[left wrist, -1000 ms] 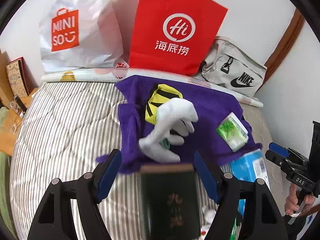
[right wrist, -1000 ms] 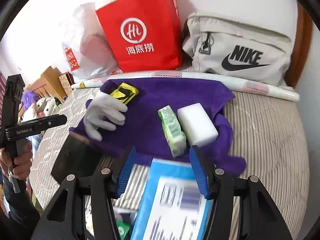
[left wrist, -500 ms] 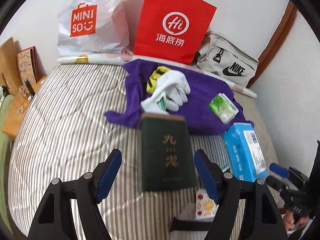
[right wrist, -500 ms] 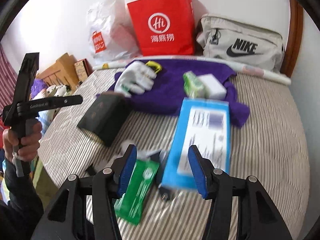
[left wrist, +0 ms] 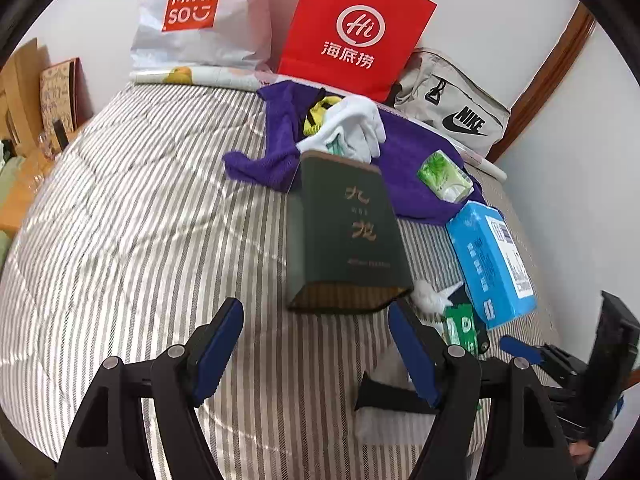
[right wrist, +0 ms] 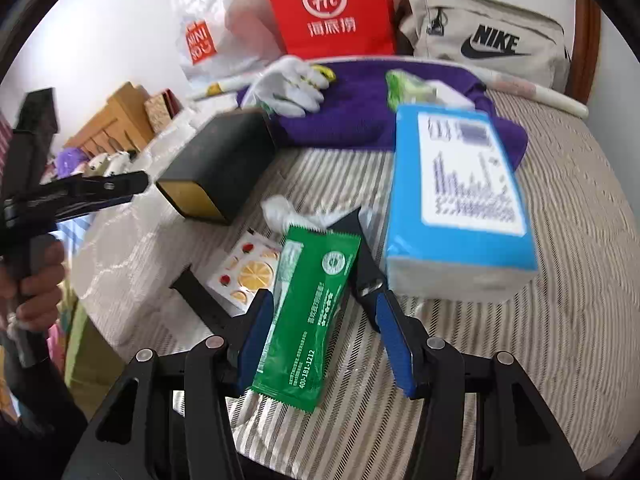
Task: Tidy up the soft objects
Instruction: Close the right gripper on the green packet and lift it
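Left tongs (left wrist: 312, 340) hang wide and empty short of the dark green box (left wrist: 346, 228) on the bed (left wrist: 132, 220). Right tongs (right wrist: 320, 338), equally wide, straddle the green packet (right wrist: 308, 316); I would lower squarely before closing, clear of the blue tissue pack (right wrist: 456, 196).

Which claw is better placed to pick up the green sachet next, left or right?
Right. The right claw is open with the green sachet lying between its fingers. The left claw is open over bare striped bedding, the sachet off to its right.
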The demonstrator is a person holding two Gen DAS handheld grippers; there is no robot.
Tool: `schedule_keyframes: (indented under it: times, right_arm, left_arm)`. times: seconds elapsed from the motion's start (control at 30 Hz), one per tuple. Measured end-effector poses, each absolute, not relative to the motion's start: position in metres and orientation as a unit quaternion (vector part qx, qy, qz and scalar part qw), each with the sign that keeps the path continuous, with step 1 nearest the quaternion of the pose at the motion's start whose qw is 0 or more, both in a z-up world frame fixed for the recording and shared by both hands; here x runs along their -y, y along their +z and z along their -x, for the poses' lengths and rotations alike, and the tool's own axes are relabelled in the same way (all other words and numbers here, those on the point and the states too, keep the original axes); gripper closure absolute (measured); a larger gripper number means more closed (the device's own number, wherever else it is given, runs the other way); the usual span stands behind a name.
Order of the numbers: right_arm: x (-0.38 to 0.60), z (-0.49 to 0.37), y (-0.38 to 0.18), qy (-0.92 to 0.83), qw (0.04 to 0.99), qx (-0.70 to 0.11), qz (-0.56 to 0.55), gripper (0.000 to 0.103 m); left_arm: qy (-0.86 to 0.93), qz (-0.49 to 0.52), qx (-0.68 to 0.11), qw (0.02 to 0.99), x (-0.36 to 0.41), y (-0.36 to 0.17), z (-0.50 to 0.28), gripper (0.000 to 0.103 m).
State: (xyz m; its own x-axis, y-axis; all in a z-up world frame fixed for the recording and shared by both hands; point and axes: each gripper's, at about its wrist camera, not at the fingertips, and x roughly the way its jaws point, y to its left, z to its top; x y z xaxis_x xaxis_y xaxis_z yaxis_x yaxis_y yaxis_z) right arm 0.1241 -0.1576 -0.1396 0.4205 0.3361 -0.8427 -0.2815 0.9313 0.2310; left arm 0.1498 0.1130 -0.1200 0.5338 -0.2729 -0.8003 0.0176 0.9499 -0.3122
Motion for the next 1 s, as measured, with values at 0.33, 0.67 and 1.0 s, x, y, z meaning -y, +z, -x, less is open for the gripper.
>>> schedule_keyframes:
  times: [0.33, 0.67, 1.0]
  right_arm:
    - [0.147, -0.127, -0.156, 0.175, 0.833, -0.523, -0.056, 0.046]
    - [0.125, -0.13, -0.162, 0.146, 0.849, -0.507, -0.004, 0.045]
    - [0.14, -0.117, -0.152, 0.16, 0.862, -0.481, 0.007, 0.068]
  left_arm:
    - [-0.104, 0.137, -0.483, 0.859, -0.114, -0.134, -0.142, 0.03]
    - [-0.096, 0.128, -0.493, 0.855, -0.112, -0.14, -0.135, 0.03]
    - [-0.097, 0.09, -0.496, 0.858, -0.088, -0.141, -0.123, 0.03]
